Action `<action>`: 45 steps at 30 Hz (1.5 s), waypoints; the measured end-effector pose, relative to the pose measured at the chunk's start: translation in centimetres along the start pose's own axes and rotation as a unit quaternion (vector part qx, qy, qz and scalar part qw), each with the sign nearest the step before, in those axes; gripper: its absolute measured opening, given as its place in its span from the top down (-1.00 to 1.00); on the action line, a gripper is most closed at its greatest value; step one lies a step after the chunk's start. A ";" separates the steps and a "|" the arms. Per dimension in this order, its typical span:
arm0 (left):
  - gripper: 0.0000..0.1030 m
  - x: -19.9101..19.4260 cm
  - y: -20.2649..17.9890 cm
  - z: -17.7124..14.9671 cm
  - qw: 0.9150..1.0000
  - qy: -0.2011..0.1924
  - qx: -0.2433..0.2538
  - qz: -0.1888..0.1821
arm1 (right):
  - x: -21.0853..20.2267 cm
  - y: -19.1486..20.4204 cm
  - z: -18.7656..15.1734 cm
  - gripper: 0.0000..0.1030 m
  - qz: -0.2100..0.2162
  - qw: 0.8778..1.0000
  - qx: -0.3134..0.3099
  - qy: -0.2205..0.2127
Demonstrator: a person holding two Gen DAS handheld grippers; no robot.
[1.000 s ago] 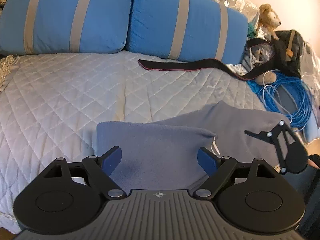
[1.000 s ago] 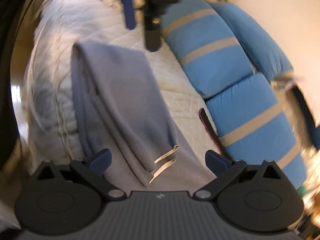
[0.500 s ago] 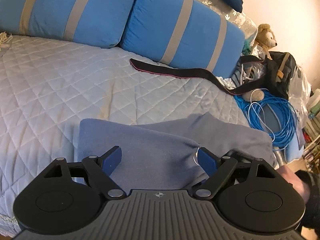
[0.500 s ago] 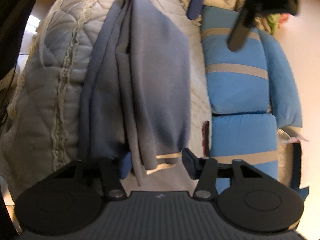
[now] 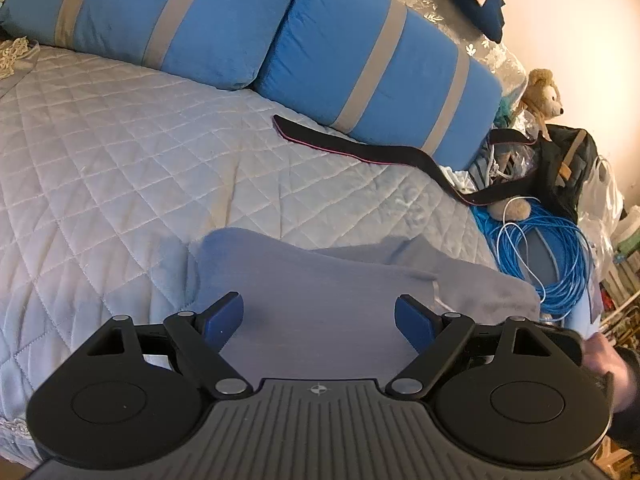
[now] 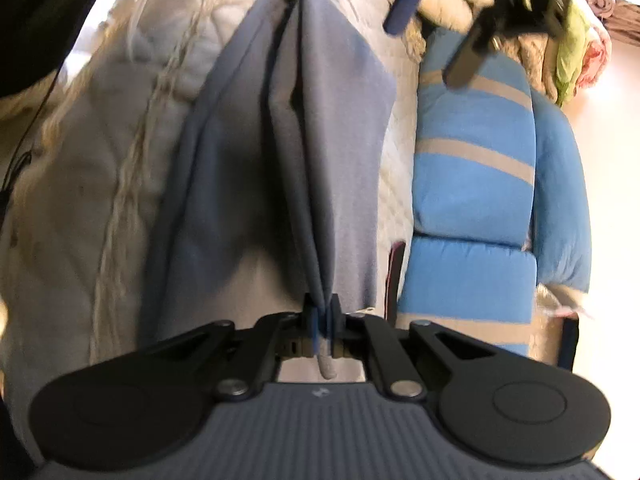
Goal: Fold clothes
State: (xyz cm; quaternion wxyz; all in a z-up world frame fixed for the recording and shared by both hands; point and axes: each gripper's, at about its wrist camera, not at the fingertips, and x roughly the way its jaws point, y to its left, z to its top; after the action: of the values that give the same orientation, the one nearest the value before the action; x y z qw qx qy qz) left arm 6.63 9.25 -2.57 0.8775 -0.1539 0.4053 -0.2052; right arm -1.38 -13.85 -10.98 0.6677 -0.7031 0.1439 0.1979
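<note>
Garment (image 5: 320, 312) under inspection is a grey-blue piece lying near the front edge of the quilt (image 5: 120, 168), well apart from the blue pillows (image 5: 376, 60) at the back. In the left wrist view it lies in overlapping layers, one flap over another, so at least one fold appears made; the outline is uneven, not a tidy rectangle. The left tongs (image 5: 319, 318) hover just over the garment's near part, spread wide, holding nothing. A black strap (image 5: 360, 150) lies on the quilt between garment and pillows; a blue cable coil (image 5: 560, 264) sits off the quilt's right side.

In the right wrist view the garment (image 6: 332, 120) runs away from the camera along the quilt (image 6: 100, 200), its layers gathered into a raised ridge. The right tongs (image 6: 323, 316) are pinched tight on the near end of that ridge, cloth between the pads. The left tongs (image 6: 436, 12) appear over the far end.

Judgement: folding partly done; the gripped end has yet to be laid over and the stack squared.
</note>
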 end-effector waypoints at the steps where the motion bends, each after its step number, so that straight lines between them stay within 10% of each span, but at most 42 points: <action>1: -0.61 0.0 0.0 0.0 1.000 0.000 -0.001 -0.001 | -0.1 -0.2 -0.5 0.93 0.001 1.000 0.002 0.007; 37: -0.61 2.0 0.2 -0.2 0.999 0.036 -0.016 0.033 | -1.7 0.6 -6.1 0.93 0.119 0.983 0.019 0.141; 40: -0.61 2.2 1.1 0.0 0.998 0.044 -0.035 0.030 | -1.8 0.8 -5.9 0.29 0.130 0.981 0.019 0.141; 42: -0.61 2.7 1.8 0.3 0.997 0.051 -0.048 0.023 | -2.1 0.7 -5.8 -0.47 0.133 0.982 0.027 0.133; 45: -0.60 3.7 3.0 0.9 0.996 0.061 -0.070 0.005 | -3.2 0.3 -5.4 -0.95 0.118 0.986 0.046 0.111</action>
State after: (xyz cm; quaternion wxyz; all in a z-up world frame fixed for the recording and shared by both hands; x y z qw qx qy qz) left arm 10.26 10.19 -5.72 0.8395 -0.1997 0.4719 -0.1810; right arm -3.88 -19.43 -9.53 0.6511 -0.6675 0.3076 0.1896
